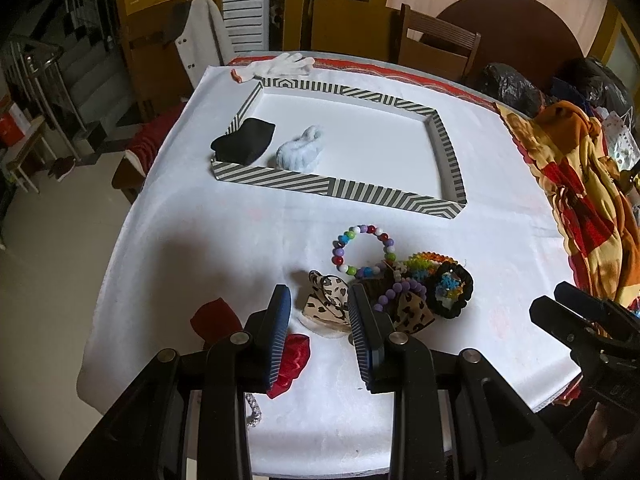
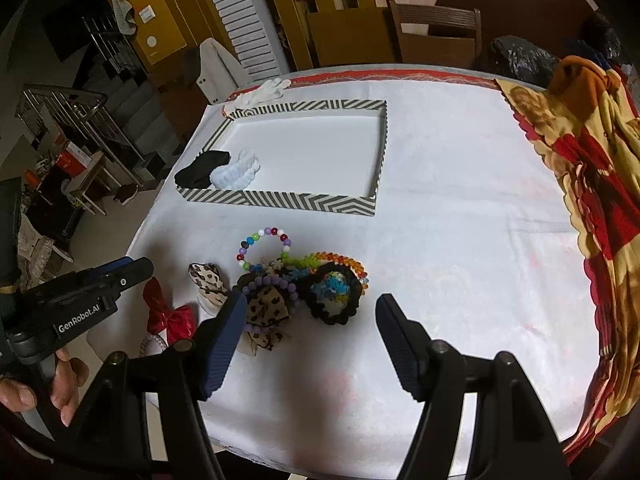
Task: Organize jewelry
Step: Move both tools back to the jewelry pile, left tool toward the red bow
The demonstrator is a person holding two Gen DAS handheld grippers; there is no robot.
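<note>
Left gripper (image 1: 320, 320): fingers spread a little, holding nothing, a leopard-print cloth bow (image 1: 326, 300) between the tips.
Right gripper (image 2: 310, 334): fingers spread wide, holding nothing.
Pile: just ahead of both, colorful round bead bracelet (image 2: 264, 249), black ruffled scrunchie (image 2: 334, 294), shiny red bow (image 2: 168, 314).
Tray: farther ahead, striped box tray (image 2: 280, 199) holding a black cloth roll (image 2: 202, 173) and a white fluffy scrunchie (image 2: 236, 174).

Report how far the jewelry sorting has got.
Done: a black scrunchie and a white scrunchie lie in the striped tray. In hand: nothing; the left gripper and right gripper hang open above the pile. Left: the multicolour bead bracelet, purple bead bracelet, leopard bows, black scrunchie with beads and red bow lie on the cloth.
</note>
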